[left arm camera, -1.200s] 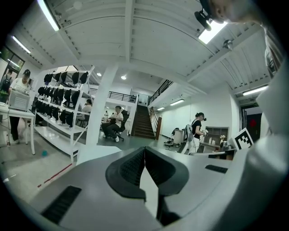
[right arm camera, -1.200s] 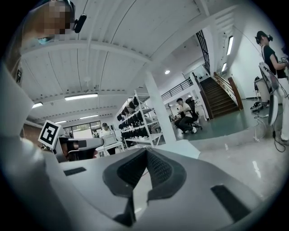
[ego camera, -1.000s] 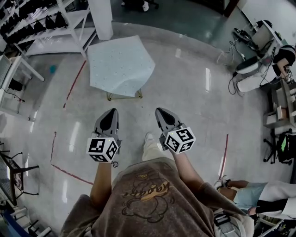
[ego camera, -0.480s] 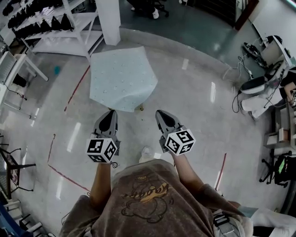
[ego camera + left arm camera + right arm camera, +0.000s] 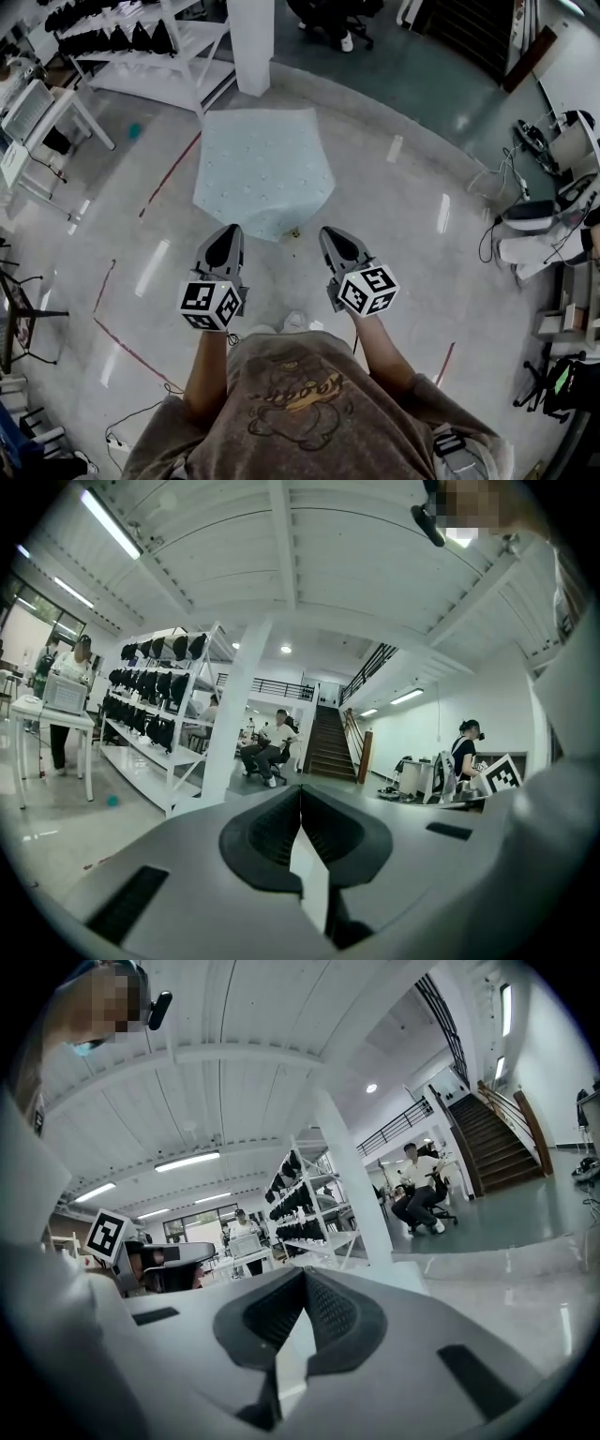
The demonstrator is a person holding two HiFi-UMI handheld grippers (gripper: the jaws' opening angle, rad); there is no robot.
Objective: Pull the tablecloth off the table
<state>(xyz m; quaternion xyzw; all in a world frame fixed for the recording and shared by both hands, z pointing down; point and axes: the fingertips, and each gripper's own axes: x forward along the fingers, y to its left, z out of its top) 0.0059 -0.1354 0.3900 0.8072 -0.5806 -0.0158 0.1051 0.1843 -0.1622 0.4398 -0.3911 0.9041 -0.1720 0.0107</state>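
Observation:
A small table draped in a pale blue-white tablecloth (image 5: 264, 167) stands on the shiny floor just ahead of me in the head view. My left gripper (image 5: 228, 231) points at the cloth's near edge, a short way before it and not touching. My right gripper (image 5: 328, 232) is level with it, off the cloth's near right corner. Both are held up in front of my chest with jaws shut and nothing between them. The left gripper view shows the left gripper (image 5: 300, 790) closed and empty, and the right gripper view shows the same of the right gripper (image 5: 305, 1272).
A white pillar (image 5: 251, 42) and a white shelf rack (image 5: 150, 42) with dark gear stand behind the table. Red tape lines (image 5: 169, 174) mark the floor at the left. A white side table (image 5: 42, 112) is far left, desks and cables (image 5: 548, 211) far right. A seated person (image 5: 333, 19) is at the back.
I have walked toward the table: the draped cloth now lies closer to both gripper tips. The grippers keep the same shut, raised pose.

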